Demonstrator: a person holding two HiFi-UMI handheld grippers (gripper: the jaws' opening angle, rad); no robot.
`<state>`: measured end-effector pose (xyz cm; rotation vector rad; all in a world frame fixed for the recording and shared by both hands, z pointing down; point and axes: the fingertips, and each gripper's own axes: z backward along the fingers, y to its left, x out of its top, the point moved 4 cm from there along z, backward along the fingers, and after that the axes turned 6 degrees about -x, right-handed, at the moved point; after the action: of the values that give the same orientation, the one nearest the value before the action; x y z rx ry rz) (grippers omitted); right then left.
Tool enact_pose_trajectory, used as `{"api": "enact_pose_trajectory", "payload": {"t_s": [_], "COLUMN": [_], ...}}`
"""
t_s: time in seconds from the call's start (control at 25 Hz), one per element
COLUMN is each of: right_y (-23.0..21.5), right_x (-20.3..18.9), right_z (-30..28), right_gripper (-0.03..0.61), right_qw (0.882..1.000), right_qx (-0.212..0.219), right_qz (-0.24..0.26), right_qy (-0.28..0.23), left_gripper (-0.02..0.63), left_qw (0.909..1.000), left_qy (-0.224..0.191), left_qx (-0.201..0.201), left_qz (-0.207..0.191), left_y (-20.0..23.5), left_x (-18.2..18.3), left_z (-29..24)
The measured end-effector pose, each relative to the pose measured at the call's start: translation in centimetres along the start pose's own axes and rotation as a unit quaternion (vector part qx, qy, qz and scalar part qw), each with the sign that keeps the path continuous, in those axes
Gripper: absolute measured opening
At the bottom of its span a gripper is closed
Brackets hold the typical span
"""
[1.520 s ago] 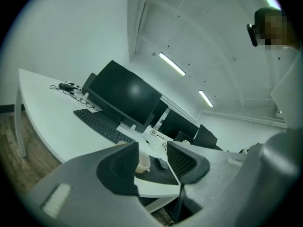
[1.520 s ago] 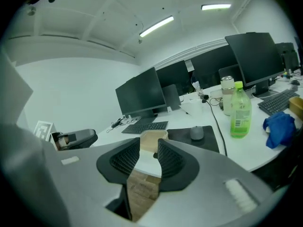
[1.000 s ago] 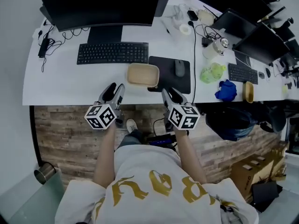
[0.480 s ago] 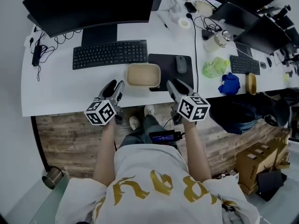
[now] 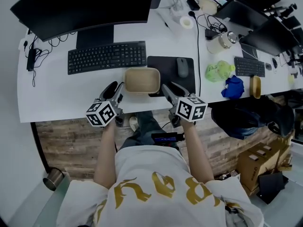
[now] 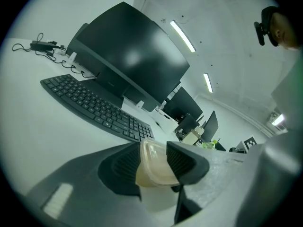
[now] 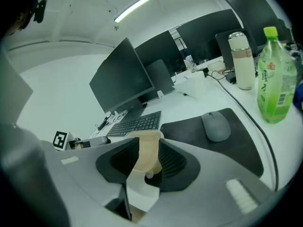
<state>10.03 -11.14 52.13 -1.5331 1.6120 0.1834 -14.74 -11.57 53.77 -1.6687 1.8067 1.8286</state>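
My left claw [image 6: 152,149] and right claw [image 7: 149,148] both stand open, each with one end of the tan food box [image 5: 142,81] showing in its gap. I judge neither has pinched it yet. The box sits by the near edge of the desk [image 5: 57,96], just near of the keyboard [image 5: 106,56] and at the mouse pad's [image 5: 166,66] left corner, so the reach looks done and the grip is left.

A keyboard [image 5: 106,57] fronts the monitor [image 5: 85,6]; a mouse [image 5: 182,66] (grey) sits on its pad [image 5: 165,63].
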Motion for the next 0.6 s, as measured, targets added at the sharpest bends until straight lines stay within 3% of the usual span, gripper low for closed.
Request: {"api": "enact_pose_trajectory", "payload": {"t_s": [0.28,0.6], "right_y": [-0.5,-1.9], "right_x": [-1.0,-2.4], "right_z": [-2.6,-4.0], "right_gripper": [0.155,0.150], "right_qw": [0.999,0.995], "right_qx": [0.028,0.049], "right_qz": [-0.019,-0.083], "right_qy": [0.024,0.037], "left_gripper": [0.170,0.141], "left_qw": [0.9995,0.9989], "left_qy": [0.017,0.019], "left_qx": [0.000,-0.006], "left_qz": [0.028,0.042], "left_y": [1.8,2.1], "left_x": [-0.8,-1.6], "left_z": [-1.3,-2.1]}}
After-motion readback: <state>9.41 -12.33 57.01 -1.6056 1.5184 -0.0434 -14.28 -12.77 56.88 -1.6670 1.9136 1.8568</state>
